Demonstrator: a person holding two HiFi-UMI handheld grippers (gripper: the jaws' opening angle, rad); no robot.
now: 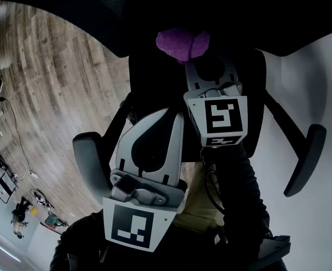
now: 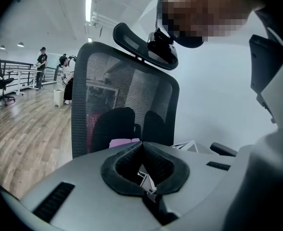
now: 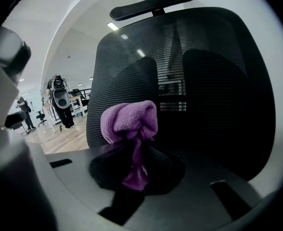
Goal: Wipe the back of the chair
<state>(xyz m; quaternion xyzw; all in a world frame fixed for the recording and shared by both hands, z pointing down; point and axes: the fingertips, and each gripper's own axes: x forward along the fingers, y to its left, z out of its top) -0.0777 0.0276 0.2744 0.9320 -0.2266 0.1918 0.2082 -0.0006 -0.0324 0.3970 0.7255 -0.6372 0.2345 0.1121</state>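
Light source: a white ceiling strip lamp (image 2: 89, 7) blooms in the left gripper view, and the pale wall (image 2: 213, 105) is bright.
Brightness: the brown wooden plank floor (image 1: 47, 95) is evenly lit. The black mesh chair back (image 3: 204, 81) is backlit, and nearly featureless in the head view.
Distortion: a strong fisheye bends the planks, and the corners fall to black.
Focus: the crumpled purple terry cloth (image 3: 130, 121) is crisp, while the distance behind it is soft.

The cloth (image 3: 130, 121) is purple. The chair back (image 3: 213, 95) is black, in fine ribbed mesh. The floor (image 1: 53, 89) shows pale brown wood-grain planks.
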